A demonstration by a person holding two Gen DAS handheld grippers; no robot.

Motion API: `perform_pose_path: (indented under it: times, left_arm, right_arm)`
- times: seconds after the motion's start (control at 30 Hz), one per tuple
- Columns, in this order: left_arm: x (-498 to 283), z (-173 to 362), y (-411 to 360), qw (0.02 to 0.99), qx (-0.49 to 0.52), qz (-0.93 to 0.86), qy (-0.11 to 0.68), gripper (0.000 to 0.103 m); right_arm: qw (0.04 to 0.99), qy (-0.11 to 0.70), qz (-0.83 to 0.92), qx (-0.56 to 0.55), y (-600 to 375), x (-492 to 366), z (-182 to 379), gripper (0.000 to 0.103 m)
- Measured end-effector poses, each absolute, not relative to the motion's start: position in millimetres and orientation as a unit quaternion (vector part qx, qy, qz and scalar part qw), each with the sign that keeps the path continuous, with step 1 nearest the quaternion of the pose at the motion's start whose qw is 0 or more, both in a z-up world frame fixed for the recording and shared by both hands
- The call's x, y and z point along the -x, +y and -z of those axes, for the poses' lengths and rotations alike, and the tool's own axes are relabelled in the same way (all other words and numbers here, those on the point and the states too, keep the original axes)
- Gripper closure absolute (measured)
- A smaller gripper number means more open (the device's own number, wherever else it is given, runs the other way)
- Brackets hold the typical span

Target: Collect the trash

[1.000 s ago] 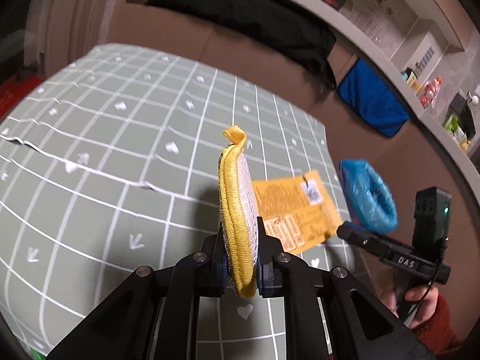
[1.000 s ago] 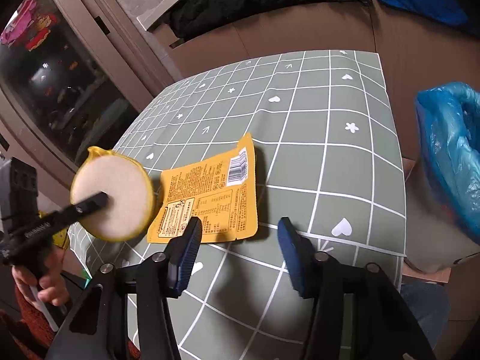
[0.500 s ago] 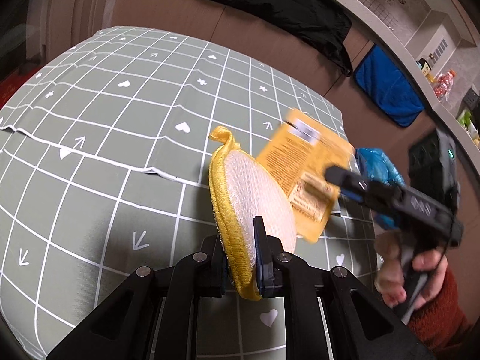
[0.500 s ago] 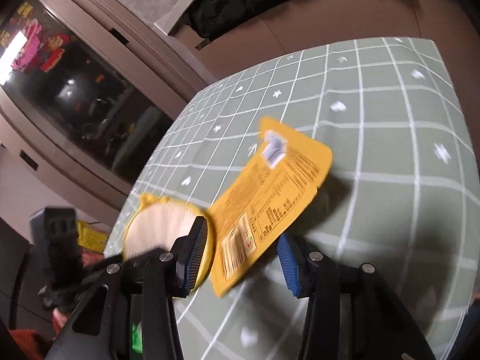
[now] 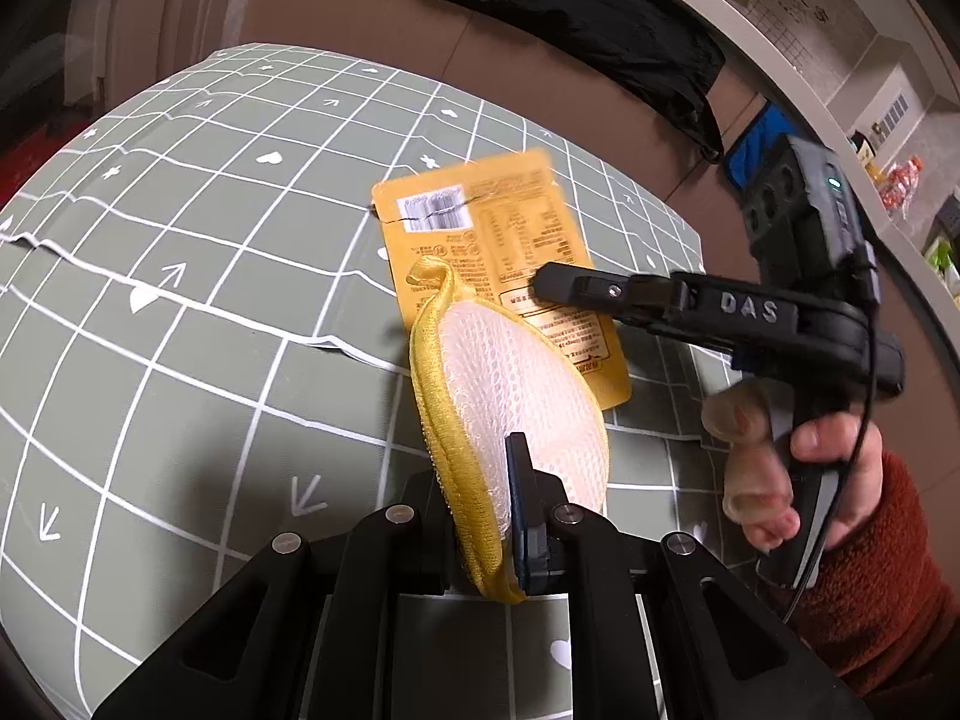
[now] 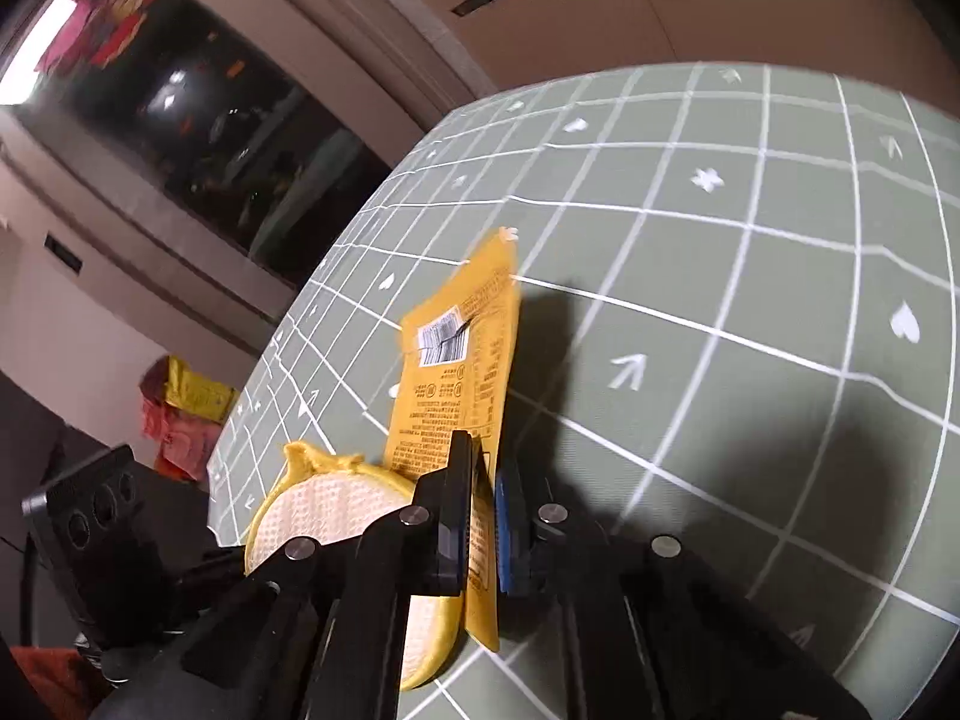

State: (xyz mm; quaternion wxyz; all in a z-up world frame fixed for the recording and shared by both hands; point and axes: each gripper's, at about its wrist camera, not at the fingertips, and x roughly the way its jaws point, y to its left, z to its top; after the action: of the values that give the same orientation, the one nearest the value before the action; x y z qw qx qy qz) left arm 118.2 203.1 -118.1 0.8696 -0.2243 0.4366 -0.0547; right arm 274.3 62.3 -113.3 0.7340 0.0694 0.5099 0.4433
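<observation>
Yellow-rimmed, with a white mesh face, the round scrubbing pad (image 5: 510,408) stands on edge in the left gripper (image 5: 516,516), whose jaws are clenched on its lower edge above the grey-green gridded cloth (image 5: 198,312) covering the desk. Just behind the pad, the flat orange-yellow snack packet (image 6: 456,384) with a barcode label is lifted off the cloth and grasped near its lower end by the right gripper (image 6: 480,516), its jaws pressed together on the thin foil. From the left wrist view that gripper reaches in from the right, held by a hand (image 5: 798,468) in a rust-red knitted sleeve (image 5: 888,576). Pad and packet sit close beside each other, the packet's printed back facing both cameras.
</observation>
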Motion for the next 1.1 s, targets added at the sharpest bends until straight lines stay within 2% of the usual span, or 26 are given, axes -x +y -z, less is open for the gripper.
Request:
perform_pose_path:
  times: [0.27,0.6,0.8,0.87,0.9,0.93,1.0,1.1]
  left_arm:
    - [-106,74,206,0.902,0.205,0.029,0.380,0.089]
    - [-120,10,154,0.941,0.136,0.030,0.310,0.089]
    - [-126,19,134,0.935,0.125,0.038,0.331,0.089]
    - [-126,27,139,0.929,0.135,0.035,0.344,0.089]
    - [-125,32,143,0.925,0.139,0.033,0.351,0.089]
    - [-124,36,146,0.923,0.142,0.032,0.355,0.089]
    - [-121,42,152,0.921,0.148,0.030,0.360,0.089]
    - [-114,49,158,0.918,0.153,0.028,0.364,0.089]
  right_arm:
    - [0.797,0.441,-0.410,-0.041,42,-242,61,0.100]
    - [0.866,0.345,-0.361,-0.002,-30,-213,-15,0.101]
    - [0.866,0.355,-0.352,0.015,-58,-203,-3,0.101]
    - [0.855,0.364,-0.370,0.010,-69,-200,8,0.098]
    - [0.847,0.383,-0.369,0.007,-74,-201,21,0.091]
    - [0.847,0.392,-0.359,0.007,-77,-201,28,0.071]
    - [0.851,0.410,-0.328,0.007,-82,-198,47,0.045]
    - [0.843,0.448,-0.293,-0.045,-94,-201,74,0.045]
